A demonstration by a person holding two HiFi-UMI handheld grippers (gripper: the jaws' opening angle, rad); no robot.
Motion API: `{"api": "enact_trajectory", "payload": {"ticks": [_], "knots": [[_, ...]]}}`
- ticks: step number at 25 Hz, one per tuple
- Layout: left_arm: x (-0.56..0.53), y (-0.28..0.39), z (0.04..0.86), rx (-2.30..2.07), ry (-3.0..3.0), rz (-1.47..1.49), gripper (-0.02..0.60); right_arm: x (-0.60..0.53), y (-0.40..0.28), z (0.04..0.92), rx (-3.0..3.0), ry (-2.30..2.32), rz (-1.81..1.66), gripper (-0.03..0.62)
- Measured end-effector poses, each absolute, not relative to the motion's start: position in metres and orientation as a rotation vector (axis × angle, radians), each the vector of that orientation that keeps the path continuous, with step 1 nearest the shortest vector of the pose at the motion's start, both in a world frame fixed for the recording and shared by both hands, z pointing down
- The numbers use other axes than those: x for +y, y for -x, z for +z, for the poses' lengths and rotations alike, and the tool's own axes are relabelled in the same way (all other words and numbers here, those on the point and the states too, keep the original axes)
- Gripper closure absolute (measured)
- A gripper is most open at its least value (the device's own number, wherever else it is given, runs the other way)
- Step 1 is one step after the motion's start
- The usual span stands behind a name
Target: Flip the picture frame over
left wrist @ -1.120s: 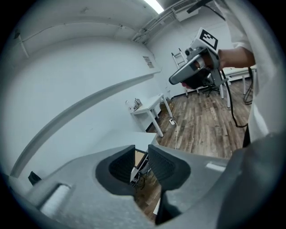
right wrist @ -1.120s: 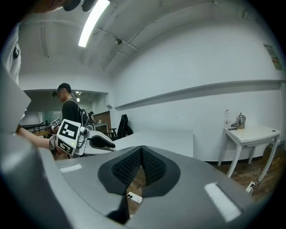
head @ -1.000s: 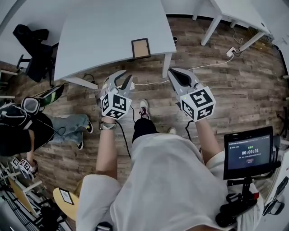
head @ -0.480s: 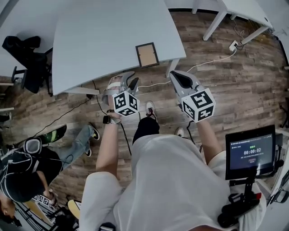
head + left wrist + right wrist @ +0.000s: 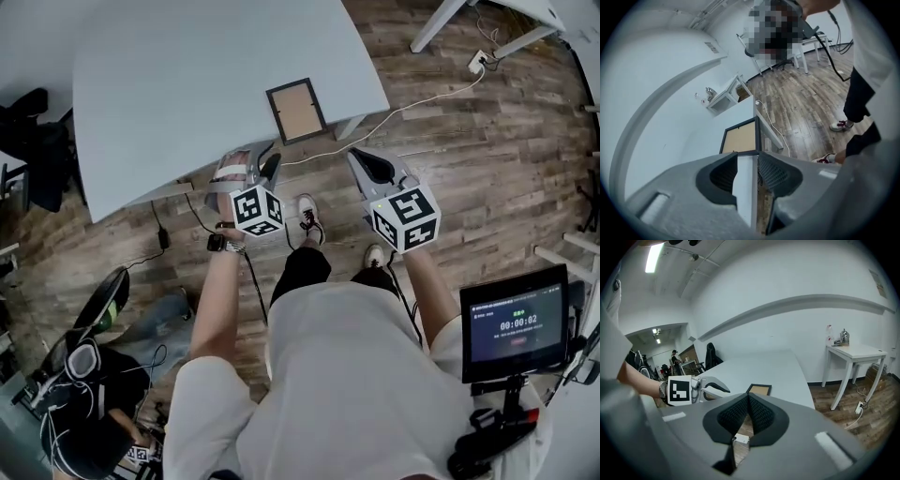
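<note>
Tan board inside a dark border: that is the picture frame [image 5: 296, 111], lying flat on the pale grey table [image 5: 187, 84] close to its near right corner, with nothing touching it. Whether the tan face is the backing or the front cannot be told. Just short of that table edge is the left gripper [image 5: 257, 167], pointed down and forward at the frame. Its jaws have just been opening and now stand apart with only the table edge and the floor in the gap. In the left gripper view the frame [image 5: 740, 137] sits straight beyond the fingertips. The right gripper [image 5: 364, 159] hangs beside it over the wooden floor [image 5: 487, 169], off the table's corner, with its jaws closed together on nothing. Compared with a second ago, both grippers have come lower and nearer the table, and the frame sits larger and closer in the head view, so the person has closed in on it. This reads as the end of the approach. The opening left jaws suggest that this hand will take the near edge of the frame, while the closed right gripper may serve to steady or tip it. The flip itself is not yet begun.
</note>
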State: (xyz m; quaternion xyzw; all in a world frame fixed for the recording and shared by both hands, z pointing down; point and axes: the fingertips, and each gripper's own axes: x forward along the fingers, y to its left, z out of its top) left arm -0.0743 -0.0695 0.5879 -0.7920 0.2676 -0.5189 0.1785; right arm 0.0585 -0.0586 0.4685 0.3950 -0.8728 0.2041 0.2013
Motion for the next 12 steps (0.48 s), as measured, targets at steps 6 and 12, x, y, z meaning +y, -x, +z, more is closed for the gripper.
{"api": "enact_trajectory", "payload": {"ticks": [6,12], "knots": [[-0.085,0.076,0.625,0.605,2.145,-1.453,0.413,-0.075,-0.041,0.515,-2.378,-1.123,0.661,0.591],[-0.081,0.070,0.622,0.539,2.025,-1.375,0.393,-0.066,-0.032,0.524,-2.355,-1.102,0.709,0.591]]}}
